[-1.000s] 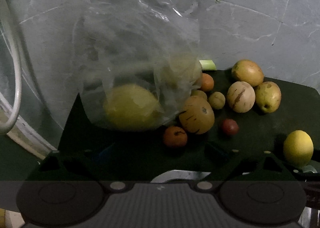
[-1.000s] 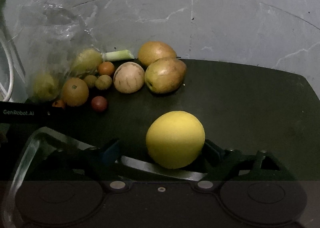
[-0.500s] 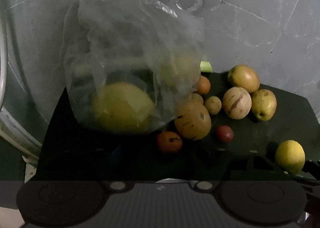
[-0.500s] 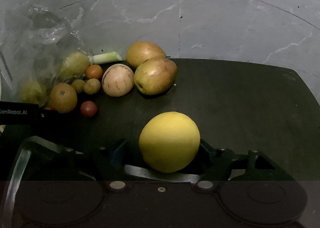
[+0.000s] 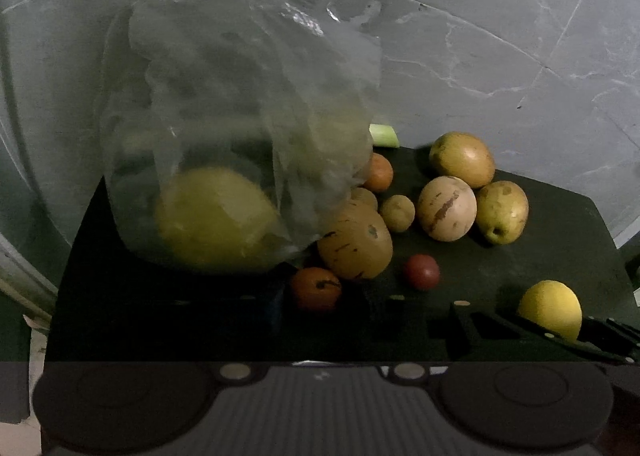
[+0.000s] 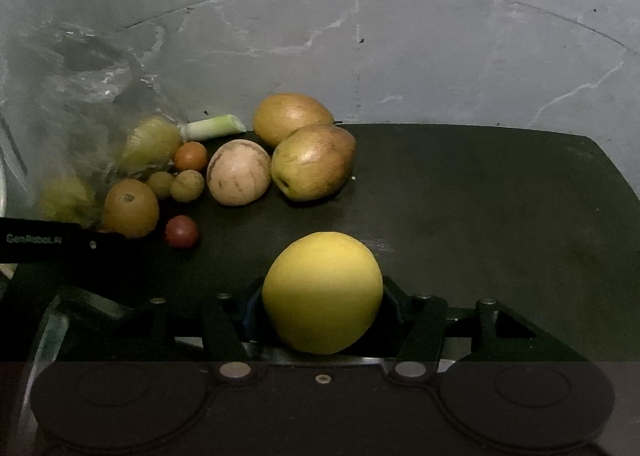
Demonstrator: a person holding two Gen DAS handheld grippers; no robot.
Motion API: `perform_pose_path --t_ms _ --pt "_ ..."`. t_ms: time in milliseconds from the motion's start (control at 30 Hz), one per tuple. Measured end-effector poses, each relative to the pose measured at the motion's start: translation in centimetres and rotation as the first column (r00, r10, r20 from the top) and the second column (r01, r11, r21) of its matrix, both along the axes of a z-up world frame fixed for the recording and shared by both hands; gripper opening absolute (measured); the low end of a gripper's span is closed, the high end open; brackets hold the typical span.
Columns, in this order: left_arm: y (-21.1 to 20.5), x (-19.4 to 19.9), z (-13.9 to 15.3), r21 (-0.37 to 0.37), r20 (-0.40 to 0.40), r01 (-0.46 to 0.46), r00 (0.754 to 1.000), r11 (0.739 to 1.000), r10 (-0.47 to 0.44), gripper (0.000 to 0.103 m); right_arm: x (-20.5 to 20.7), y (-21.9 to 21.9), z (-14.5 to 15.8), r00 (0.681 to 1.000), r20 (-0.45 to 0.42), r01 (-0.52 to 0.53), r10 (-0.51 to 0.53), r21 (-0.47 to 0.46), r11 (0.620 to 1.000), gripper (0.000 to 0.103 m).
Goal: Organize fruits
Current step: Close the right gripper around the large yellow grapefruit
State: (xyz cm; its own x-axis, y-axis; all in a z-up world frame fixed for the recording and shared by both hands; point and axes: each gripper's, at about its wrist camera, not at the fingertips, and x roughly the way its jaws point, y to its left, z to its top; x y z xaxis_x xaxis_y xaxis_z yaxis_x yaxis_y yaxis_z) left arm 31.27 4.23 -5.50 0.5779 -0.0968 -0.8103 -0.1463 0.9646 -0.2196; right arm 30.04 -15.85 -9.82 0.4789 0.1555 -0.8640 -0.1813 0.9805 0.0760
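My right gripper [image 6: 322, 304] is clamping a yellow fruit [image 6: 322, 298] between its two fingers, just above the dark mat [image 6: 460, 208] covering the bench. From the left wrist view the same yellow fruit [image 5: 550, 310] is showing at the far right, well apart from the other fruit. My left gripper [image 5: 320, 312] is sitting low and dark in its own view, and I cannot tell whether it is clenched or released. Just beyond it a clear plastic bag [image 5: 240, 128] is standing up with a large yellow-green fruit [image 5: 216, 216] inside. Beside the bag a brown speckled fruit [image 5: 355, 244] is lying, with a small orange fruit [image 5: 316, 288] and a small red fruit [image 5: 421, 271] near it. Farther back a pale striped fruit [image 6: 239, 172] is touching a green-brown pear [image 6: 314, 162], and a pale green stalk [image 6: 216, 126] is lying at the mat's edge.
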Motion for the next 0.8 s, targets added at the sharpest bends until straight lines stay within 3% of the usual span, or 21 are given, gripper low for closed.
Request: perform_pose_path --t_ms 100,467,800 --pt "-0.2 0.4 -0.2 -0.002 -0.001 0.002 1.000 1.000 -0.002 0.032 0.1 0.3 0.0 1.000 -0.006 -0.014 0.014 0.018 1.000 0.059" --pt "-0.5 0.8 -0.5 -0.019 0.000 0.001 1.000 1.000 -0.001 0.031 1.2 2.9 0.1 0.994 -0.049 -0.090 0.097 0.128 0.988 0.059" --pt "-0.8 -0.5 0.5 -0.044 0.028 0.012 1.000 0.999 -0.011 0.031 0.1 3.1 1.6 0.991 -0.016 -0.128 0.133 0.163 0.978 0.059"
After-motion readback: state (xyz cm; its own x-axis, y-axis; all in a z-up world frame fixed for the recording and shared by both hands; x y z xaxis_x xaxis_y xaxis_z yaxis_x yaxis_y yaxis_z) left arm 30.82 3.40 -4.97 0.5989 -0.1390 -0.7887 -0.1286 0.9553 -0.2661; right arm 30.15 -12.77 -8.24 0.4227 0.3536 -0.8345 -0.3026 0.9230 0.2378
